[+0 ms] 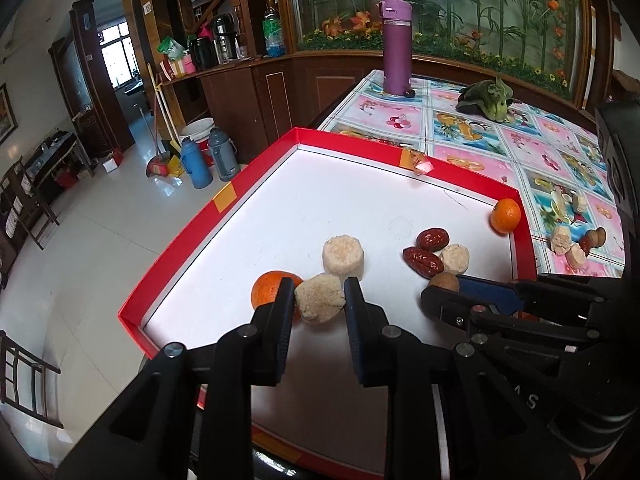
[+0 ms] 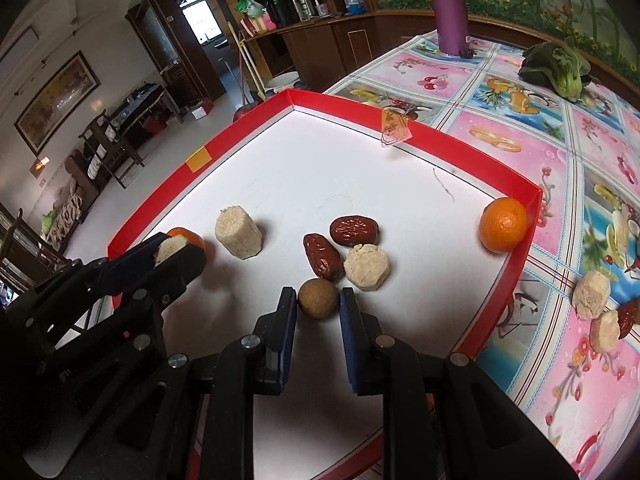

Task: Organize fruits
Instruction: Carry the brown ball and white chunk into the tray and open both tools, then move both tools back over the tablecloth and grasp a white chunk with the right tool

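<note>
The left tongs (image 1: 319, 294) are closed narrow on a pale, crumbly beige chunk (image 1: 320, 298), its surface rough like pressed crumbs, held just over the white floor of the red tray (image 1: 192, 236). An orange (image 1: 272, 288) sits touching the left finger at about nine o'clock of the chunk, glossy and dimpled. At twelve o'clock, just behind, stands a taller beige cylinder (image 1: 343, 258) of the same grainy stuff.

The right tongs (image 2: 319, 302) are pinched narrow on a small round brown fruit (image 2: 319, 298), dull tan and finely speckled, low over the tray floor. At twelve o'clock of it lie two wrinkled dark-red dates (image 2: 323, 256), shiny and touching each other; at one o'clock a squat beige piece (image 2: 367, 266) leans against them. A second orange (image 2: 503, 224) rests in the tray's corner at two o'clock, against the red wall.

Outside the tray, at three o'clock on the flowered tablecloth (image 2: 520, 152), lie more beige pieces (image 2: 592, 294) and another date. Farther off, at twelve to one o'clock, stand a purple flask (image 1: 396, 46) and a leafy green vegetable (image 1: 488, 98).
</note>
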